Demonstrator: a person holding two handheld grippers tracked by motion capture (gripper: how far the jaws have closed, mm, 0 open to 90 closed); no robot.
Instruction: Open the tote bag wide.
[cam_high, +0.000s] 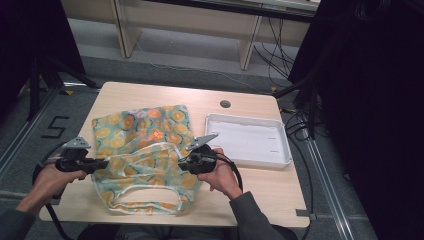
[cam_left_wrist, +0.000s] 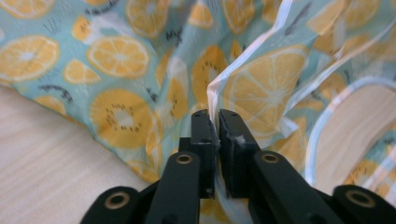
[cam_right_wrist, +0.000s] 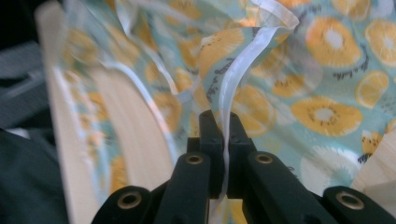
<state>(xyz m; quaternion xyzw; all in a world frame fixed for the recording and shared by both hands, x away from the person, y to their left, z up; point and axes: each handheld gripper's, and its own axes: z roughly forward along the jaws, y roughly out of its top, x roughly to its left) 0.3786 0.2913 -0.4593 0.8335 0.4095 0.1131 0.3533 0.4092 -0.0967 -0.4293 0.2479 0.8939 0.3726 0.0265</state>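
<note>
Both hand-held grippers, left (cam_left_wrist: 218, 122) and right (cam_right_wrist: 226, 125), are clamped on the white-trimmed edges of the fruit-print garment (cam_high: 145, 150) lying on the table (cam_high: 260, 187); uneven pulling could slip the thin trim free.

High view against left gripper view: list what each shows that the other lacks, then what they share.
High view alone: the white tray right of the cloth, the right gripper and both hands at the cloth's sides, the table's full outline and the floor.
Left gripper view alone: the black jaws shut on the cloth's white-trimmed edge, and the fruit print up close.
Both: the cloth, the wooden table, the left gripper.
</note>
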